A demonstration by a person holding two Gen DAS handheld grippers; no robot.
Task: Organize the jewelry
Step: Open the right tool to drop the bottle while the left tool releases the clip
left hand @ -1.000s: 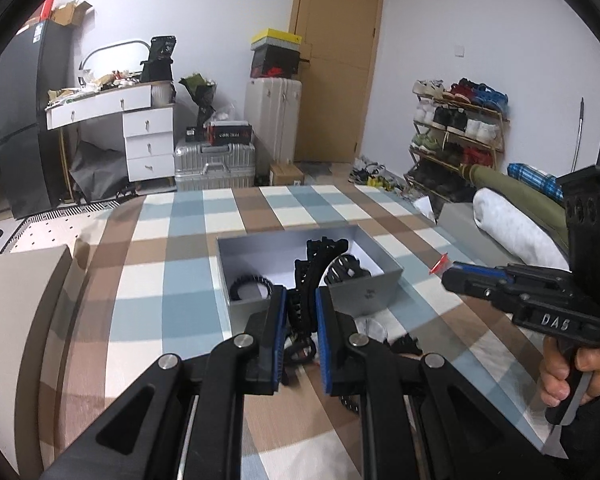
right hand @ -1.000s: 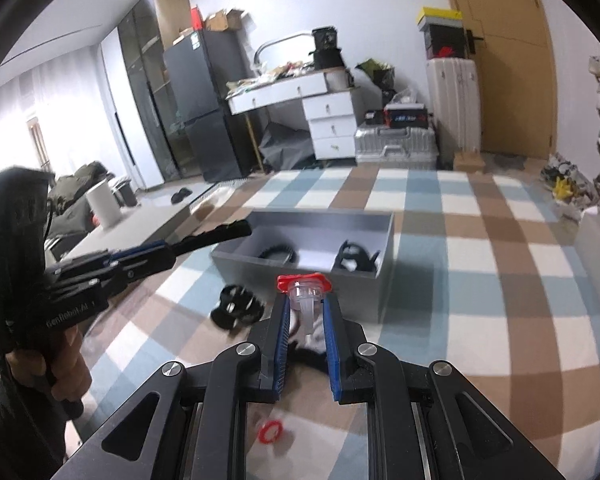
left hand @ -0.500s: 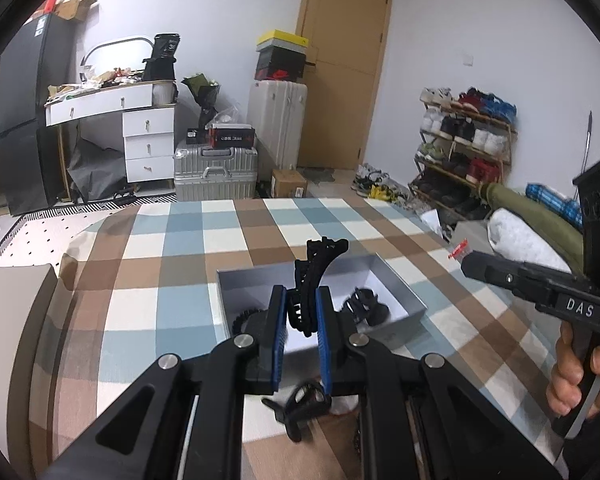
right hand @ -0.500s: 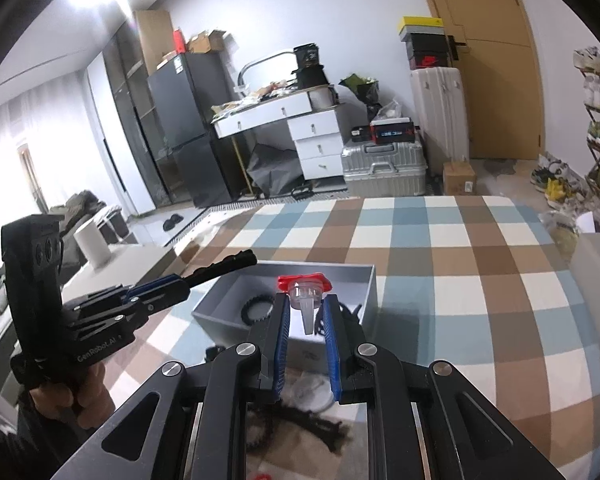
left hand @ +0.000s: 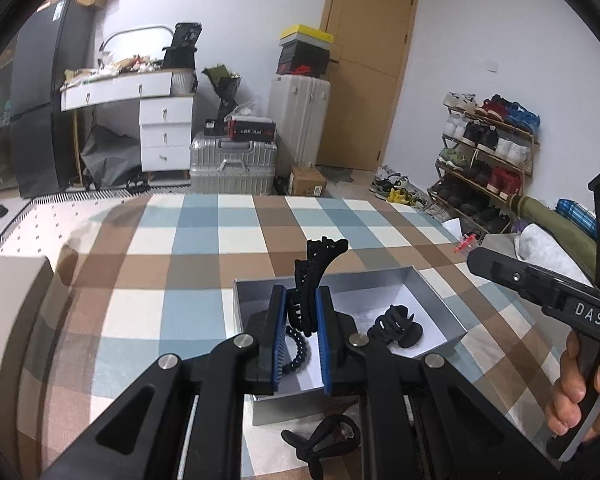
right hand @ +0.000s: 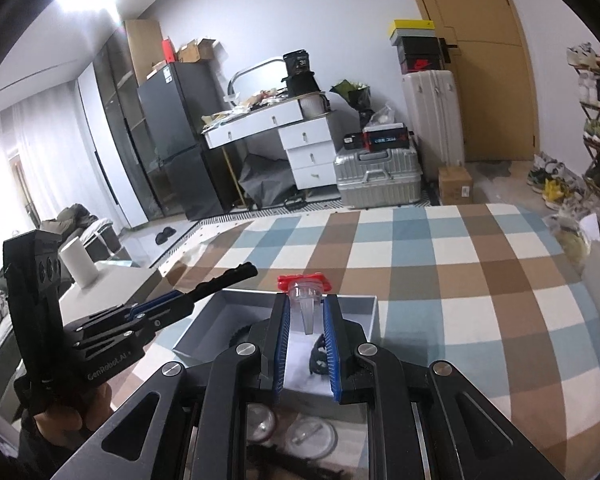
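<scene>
My left gripper point(left hand: 302, 304) is shut on a long black hair clip point(left hand: 318, 268) and holds it above the grey open box point(left hand: 436, 304). Inside the box lie a black claw clip point(left hand: 396, 326) and a black beaded bracelet point(left hand: 296, 350). My right gripper point(right hand: 306, 308) is shut on a clear clip with a red top point(right hand: 303, 292), held over the same box point(right hand: 356, 304). The left gripper also shows in the right wrist view point(right hand: 236, 274), the right gripper in the left wrist view point(left hand: 476, 254).
The box sits on a blue, brown and white checked cloth point(left hand: 204, 240). Another black clip point(left hand: 324, 436) lies in front of the box. Two round clear lids point(right hand: 300, 432) lie below my right gripper. Suitcases, a desk and a shoe rack stand behind.
Both grippers have risen and tilted up while still holding their clips; the box now sits lower and closer under them in both views.
</scene>
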